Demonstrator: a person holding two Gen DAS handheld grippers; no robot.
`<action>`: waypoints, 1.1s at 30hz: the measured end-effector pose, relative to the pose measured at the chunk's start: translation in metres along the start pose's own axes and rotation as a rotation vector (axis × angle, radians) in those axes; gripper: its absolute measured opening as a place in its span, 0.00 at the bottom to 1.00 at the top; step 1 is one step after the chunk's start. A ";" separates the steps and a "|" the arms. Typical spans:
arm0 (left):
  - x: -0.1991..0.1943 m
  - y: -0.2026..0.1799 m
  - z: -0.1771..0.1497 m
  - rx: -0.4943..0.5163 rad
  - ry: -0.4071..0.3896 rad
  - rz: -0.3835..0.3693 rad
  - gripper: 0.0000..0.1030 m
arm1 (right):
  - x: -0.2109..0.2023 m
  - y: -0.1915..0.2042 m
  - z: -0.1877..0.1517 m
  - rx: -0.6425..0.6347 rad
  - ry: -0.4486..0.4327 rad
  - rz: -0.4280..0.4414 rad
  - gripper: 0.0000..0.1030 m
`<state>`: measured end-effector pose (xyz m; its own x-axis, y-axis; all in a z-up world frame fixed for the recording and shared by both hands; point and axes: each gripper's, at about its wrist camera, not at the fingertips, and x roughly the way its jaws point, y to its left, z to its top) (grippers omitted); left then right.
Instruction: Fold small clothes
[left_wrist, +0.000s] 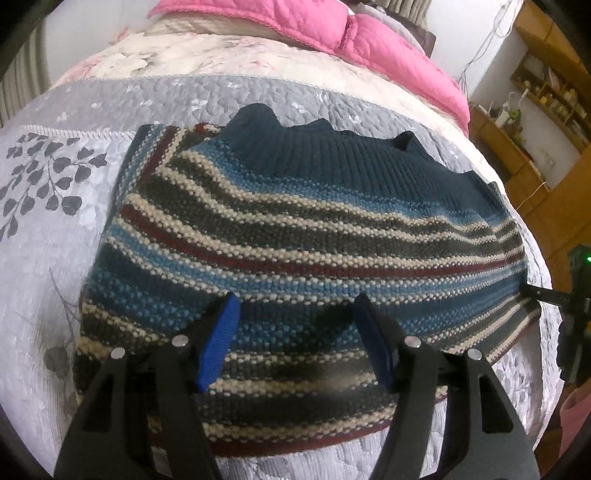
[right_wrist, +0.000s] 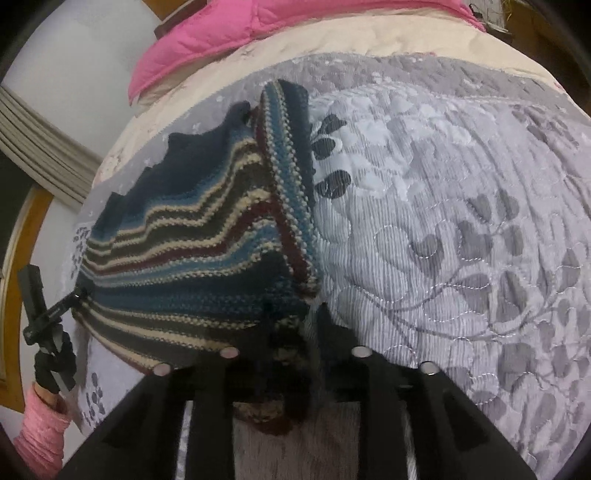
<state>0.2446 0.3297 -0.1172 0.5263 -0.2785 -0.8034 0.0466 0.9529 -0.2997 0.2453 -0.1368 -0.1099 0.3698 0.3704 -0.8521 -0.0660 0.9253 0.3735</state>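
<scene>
Sweater (left_wrist: 295, 236), a small striped knit in navy, blue, cream and maroon, fills the middle of the left wrist view, lying on the grey quilted bedspread (left_wrist: 55, 258) with its ribbed navy band toward the top of the frame. The left gripper (left_wrist: 295, 343) reaches in from the bottom edge, hovering over the lower stripes with its blue-padded fingers (left_wrist: 218, 343) spread wide and nothing between them. At the right edge the other gripper's black tip touches the sweater's corner. A pink quilt (left_wrist: 332, 26) lies across the top. In the right wrist view the sweater (right_wrist: 192, 243) sits left of centre, one side folded up into a ridge running toward the upper middle. The right gripper (right_wrist: 291, 332) comes up from the bottom centre, its dark fingers drawn close on a bunched edge of the knit. At the far left, the left gripper (right_wrist: 48, 310) is seen side-on above a pink sleeve (right_wrist: 40, 424).
</scene>
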 end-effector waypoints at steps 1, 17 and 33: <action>-0.003 0.000 0.001 -0.016 0.003 -0.007 0.63 | -0.007 0.000 0.000 -0.001 -0.016 0.004 0.33; 0.000 -0.029 0.015 0.016 0.016 -0.049 0.67 | 0.010 -0.006 0.025 0.071 0.043 0.098 0.69; 0.015 -0.015 0.018 -0.014 0.043 -0.114 0.68 | 0.000 0.013 0.030 0.046 0.007 0.147 0.29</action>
<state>0.2666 0.3134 -0.1153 0.4818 -0.3899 -0.7847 0.0917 0.9131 -0.3974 0.2727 -0.1271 -0.0943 0.3529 0.5019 -0.7897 -0.0767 0.8566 0.5102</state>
